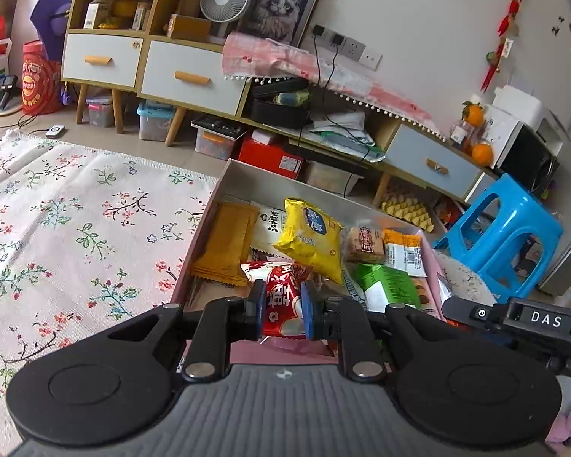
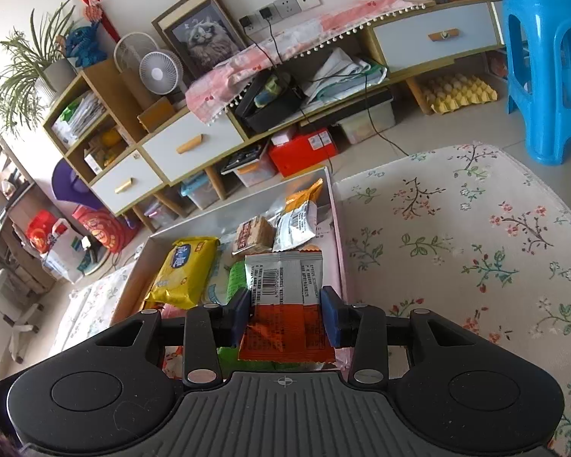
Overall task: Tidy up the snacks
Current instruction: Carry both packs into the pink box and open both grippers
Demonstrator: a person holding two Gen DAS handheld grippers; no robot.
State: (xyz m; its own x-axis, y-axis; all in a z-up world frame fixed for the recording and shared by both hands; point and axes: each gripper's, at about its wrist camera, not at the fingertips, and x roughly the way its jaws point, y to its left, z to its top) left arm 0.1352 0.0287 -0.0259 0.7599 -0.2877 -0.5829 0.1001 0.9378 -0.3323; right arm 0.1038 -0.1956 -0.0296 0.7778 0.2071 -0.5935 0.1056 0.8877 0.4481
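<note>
Grippers (image 1: 283,302) (image 2: 285,314) apparently around packets (image 1: 283,301) (image 2: 285,304)

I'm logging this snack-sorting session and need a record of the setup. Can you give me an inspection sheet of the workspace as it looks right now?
Surface: floral cloth covers the work surface.
Job's things: open box on the cloth holds the snacks, among them a yellow packet, tan sachets and a green packet.
Clutter: nothing seen on the cloth beside the box.
Grippers: left gripper shut on a red packet; right gripper shut on an orange-and-silver packet.
Cables: black cables hang from wall sockets over the cabinet.
Surroundings: low cabinet, cat picture, fan, blue stool.
</note>
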